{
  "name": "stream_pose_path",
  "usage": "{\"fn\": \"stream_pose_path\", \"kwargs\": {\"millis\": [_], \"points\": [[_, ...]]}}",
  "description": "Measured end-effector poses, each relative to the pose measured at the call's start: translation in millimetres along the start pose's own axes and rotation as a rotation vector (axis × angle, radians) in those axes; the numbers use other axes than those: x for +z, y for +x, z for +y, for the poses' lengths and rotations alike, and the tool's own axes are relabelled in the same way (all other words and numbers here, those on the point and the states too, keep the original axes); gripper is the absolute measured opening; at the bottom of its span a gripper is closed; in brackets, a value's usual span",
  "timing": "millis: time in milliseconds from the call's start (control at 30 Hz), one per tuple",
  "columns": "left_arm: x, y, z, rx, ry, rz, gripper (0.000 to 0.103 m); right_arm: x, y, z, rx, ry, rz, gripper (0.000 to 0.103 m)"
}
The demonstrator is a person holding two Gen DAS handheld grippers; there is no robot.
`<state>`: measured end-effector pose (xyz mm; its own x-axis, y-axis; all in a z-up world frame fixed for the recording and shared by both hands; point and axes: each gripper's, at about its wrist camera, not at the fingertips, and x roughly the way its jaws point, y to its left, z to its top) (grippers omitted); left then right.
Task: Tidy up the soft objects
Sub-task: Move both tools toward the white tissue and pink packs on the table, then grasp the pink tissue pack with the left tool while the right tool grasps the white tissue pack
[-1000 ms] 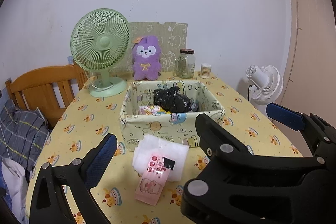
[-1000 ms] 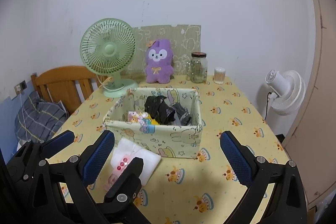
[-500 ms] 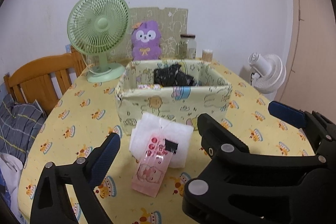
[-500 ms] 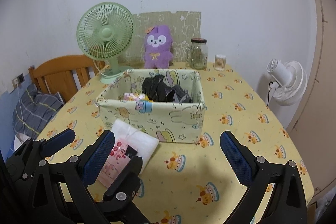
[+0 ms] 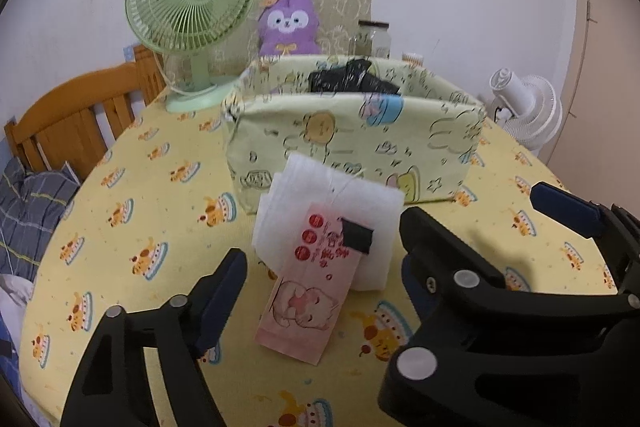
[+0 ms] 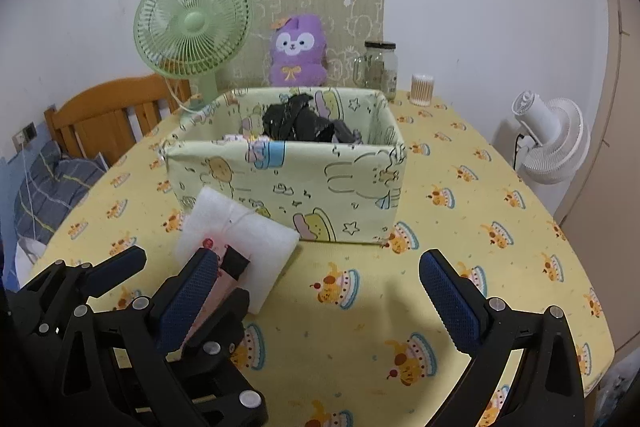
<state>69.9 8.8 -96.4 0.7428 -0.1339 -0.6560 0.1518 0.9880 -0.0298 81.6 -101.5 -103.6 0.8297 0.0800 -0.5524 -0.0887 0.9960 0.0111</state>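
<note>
1. My left tool [image 5: 320, 263] hangs spread wide just above the table [image 5: 160, 211], its fingers either side of the pink packet [image 5: 310, 291], touching nothing.
2. The packet lies partly on a folded white cloth [image 5: 332, 203], which sits on the table against the front wall of the fabric box [image 5: 352, 143].
3. My right tool [image 6: 316, 291] is also spread, empty, low over the table in front of the box.
4. Black soft items [image 6: 304, 125] lie inside the box; a purple plush [image 6: 298, 53] stands behind it, beside a green fan [image 6: 192, 27].

Dim, even indoor light; soft shadows under both claws; fisheye bending and dark corners.
</note>
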Motion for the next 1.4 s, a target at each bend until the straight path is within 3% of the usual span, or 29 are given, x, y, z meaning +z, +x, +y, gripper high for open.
{"fn": "stream_pose_path", "kwargs": {"millis": [300,567,1000,1400], "points": [[-5,22,7,0.005,-0.026,0.08,0.053,-4,22,1,0.007,0.005,0.055,0.102],[-8,23,8,-0.013,-0.054,0.091,0.043,-5,25,2,0.01,0.004,0.063,0.102],[-6,3,17,0.039,-0.071,0.05,0.041,-2,9,11,0.031,-0.009,0.014,0.102],[1,9,40,0.128,-0.079,0.026,0.041,6,25,30,0.057,-0.007,0.03,0.102]]}}
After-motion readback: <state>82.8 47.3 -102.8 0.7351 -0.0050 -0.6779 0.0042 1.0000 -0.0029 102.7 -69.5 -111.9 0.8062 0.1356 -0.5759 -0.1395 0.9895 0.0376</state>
